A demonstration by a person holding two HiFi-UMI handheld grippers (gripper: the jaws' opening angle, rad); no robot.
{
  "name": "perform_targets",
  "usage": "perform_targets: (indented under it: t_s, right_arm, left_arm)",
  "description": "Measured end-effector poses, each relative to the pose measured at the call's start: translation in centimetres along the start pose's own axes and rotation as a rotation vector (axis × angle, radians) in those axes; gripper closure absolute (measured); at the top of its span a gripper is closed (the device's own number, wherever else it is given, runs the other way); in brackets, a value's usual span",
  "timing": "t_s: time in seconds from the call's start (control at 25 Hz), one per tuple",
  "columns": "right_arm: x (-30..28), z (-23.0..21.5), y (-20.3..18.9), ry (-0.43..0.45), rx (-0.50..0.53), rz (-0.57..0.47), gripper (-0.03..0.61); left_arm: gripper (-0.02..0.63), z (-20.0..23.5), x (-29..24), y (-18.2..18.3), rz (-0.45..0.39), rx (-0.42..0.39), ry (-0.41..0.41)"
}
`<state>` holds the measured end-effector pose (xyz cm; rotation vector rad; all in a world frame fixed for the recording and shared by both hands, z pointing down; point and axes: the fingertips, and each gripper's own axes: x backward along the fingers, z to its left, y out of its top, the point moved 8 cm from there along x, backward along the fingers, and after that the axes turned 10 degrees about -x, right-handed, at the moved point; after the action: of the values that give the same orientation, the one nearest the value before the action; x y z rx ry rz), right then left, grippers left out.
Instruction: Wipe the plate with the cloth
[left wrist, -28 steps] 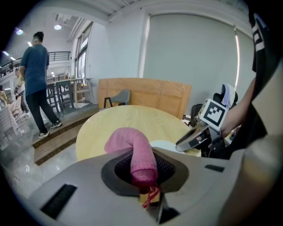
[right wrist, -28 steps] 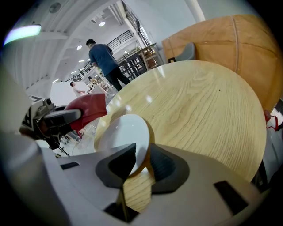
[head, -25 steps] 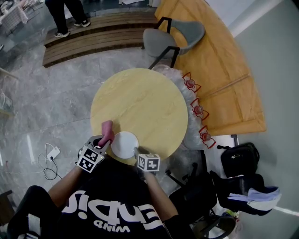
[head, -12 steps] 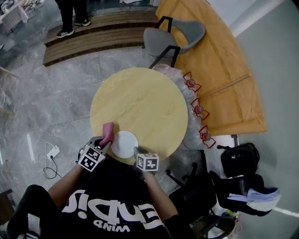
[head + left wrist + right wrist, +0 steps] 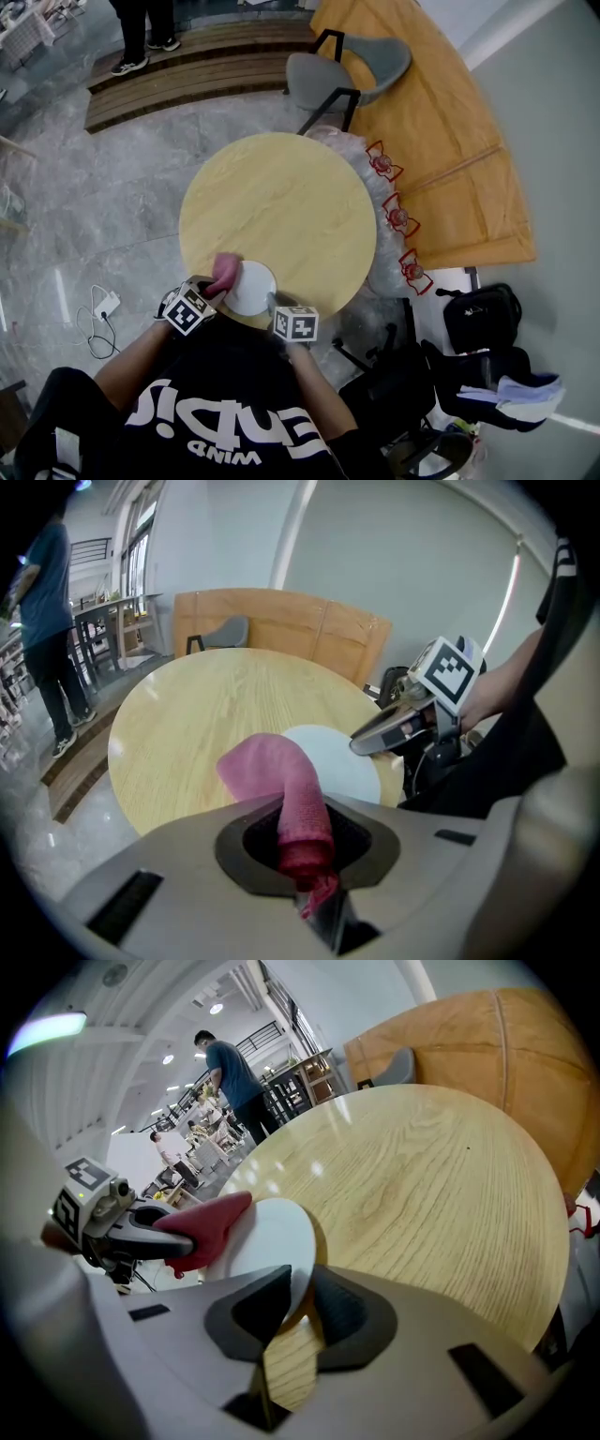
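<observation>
A white plate (image 5: 249, 287) sits tilted near the front edge of the round wooden table (image 5: 281, 206). My right gripper (image 5: 275, 302) is shut on the plate's (image 5: 267, 1246) near rim, lifting that side. My left gripper (image 5: 212, 293) is shut on a pink cloth (image 5: 225, 271), whose free end rests on the plate's left edge. In the left gripper view the cloth (image 5: 281, 794) sticks out from the jaws toward the plate (image 5: 333, 761). The right gripper view shows the cloth (image 5: 202, 1227) touching the plate's far side.
A grey chair (image 5: 342, 75) stands behind the table, next to a long wooden bench (image 5: 441, 141). Plastic-wrapped items (image 5: 389, 220) hang at the table's right edge. A black bag (image 5: 480, 319) lies on the floor to the right. A person (image 5: 141, 28) stands far off.
My left gripper has moved right with the pink cloth, bringing it from beside the plate onto the plate's left edge. The right gripper keeps its hold on the plate.
</observation>
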<state>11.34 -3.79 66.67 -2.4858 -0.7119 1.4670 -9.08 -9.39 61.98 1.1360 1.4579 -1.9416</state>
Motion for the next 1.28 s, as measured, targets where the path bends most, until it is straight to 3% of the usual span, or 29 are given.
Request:
perform_targets:
  t_s: [0.92,1.28]
  right_arm:
    - [0.0,-0.1,-0.1,0.007,-0.009,-0.004,0.489]
    - [0.0,-0.1,0.0,0.004,-0.005,0.000,0.489]
  left_arm:
    - [0.561,-0.1,-1.7,0.8,0.047,0.118,-0.095]
    - [0.561,0.0,-2.4,1.6,0.065,0.118,-0.122]
